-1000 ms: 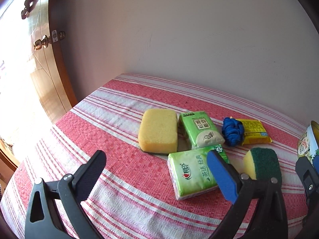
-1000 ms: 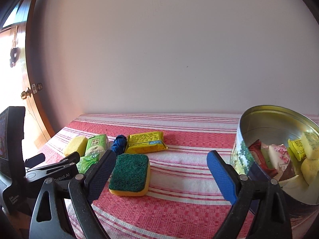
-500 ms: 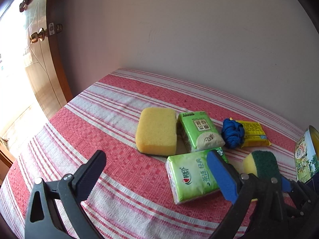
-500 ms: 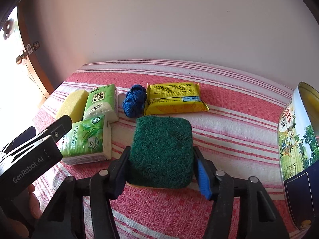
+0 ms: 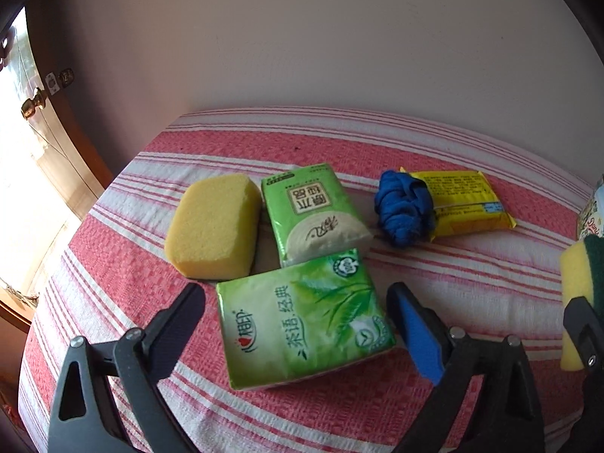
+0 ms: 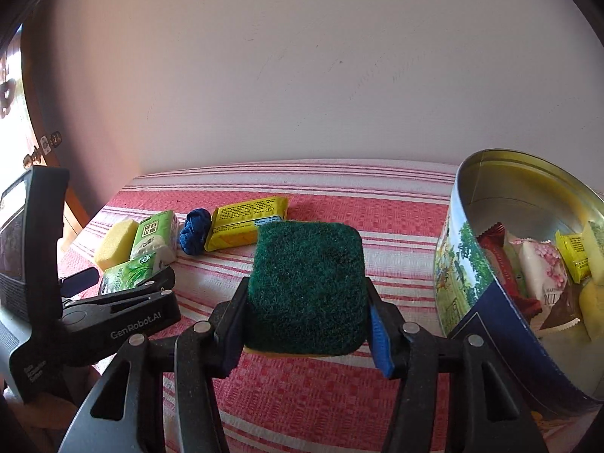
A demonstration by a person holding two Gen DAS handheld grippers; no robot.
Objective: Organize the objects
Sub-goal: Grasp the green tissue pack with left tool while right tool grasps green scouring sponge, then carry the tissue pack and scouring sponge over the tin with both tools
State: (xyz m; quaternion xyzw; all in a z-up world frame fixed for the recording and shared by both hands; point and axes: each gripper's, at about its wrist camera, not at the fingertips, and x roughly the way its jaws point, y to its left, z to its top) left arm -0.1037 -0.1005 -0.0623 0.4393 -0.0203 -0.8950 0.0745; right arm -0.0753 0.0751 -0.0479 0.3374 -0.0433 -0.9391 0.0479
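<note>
The right gripper (image 6: 306, 326) clamped the green-topped yellow scouring sponge (image 6: 307, 287) above the striped cloth, its next move apparently into the round metal tin (image 6: 472, 264). The left gripper (image 5: 298, 324), jaws closing but not touching, straddled the green tissue pack (image 5: 302, 321).

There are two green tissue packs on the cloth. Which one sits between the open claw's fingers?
The tea-leaf pack, lying nearest the camera between the left gripper fingers; the other pack lies farther back beside the yellow sponge.

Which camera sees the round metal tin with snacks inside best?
The right wrist view: the round metal tin fills its right side, open top showing wrapped snacks inside. The left wrist view catches only a sliver of the tin's printed wall at the right edge.
</note>
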